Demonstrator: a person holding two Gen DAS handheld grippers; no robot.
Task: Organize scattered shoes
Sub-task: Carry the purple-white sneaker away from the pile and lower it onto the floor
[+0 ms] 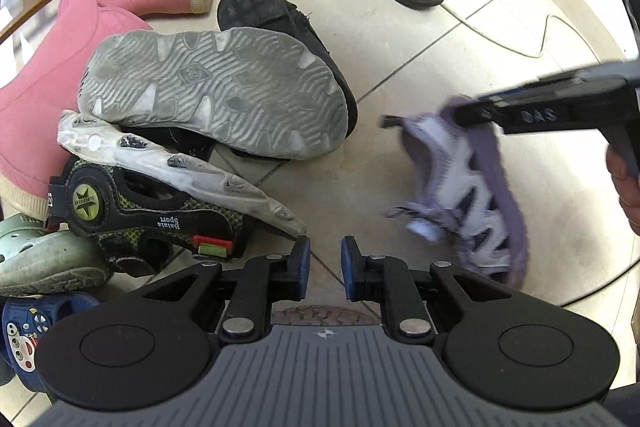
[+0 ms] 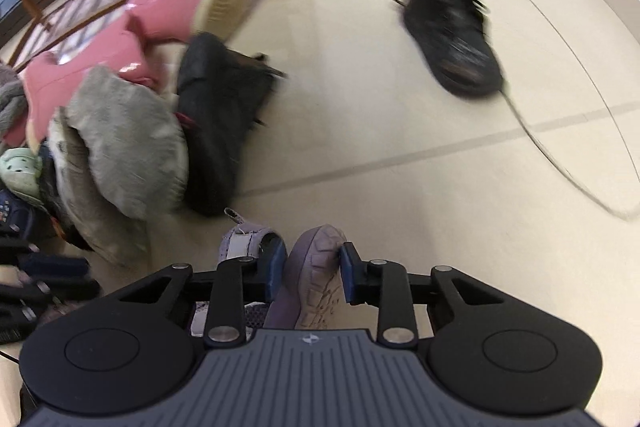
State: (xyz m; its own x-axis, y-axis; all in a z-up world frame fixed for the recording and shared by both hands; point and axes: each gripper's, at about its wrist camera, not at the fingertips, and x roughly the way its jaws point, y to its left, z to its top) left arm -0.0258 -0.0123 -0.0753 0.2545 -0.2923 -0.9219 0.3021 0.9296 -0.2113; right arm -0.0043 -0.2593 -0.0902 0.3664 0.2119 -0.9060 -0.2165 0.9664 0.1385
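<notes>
Two hand-held grippers: right (image 2: 314, 269) clamps purple sneaker (image 1: 476, 195); left (image 1: 325, 259) slightly parted, empty.

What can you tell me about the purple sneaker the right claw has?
The purple sneaker is a small lilac and white trainer with a chunky, treaded purple sole, mesh-like upper and white overlays. It hangs off the floor, motion-blurred, sole edge turned outward. The right claw pinches it across sole and upper. Nothing else touches it.
</notes>
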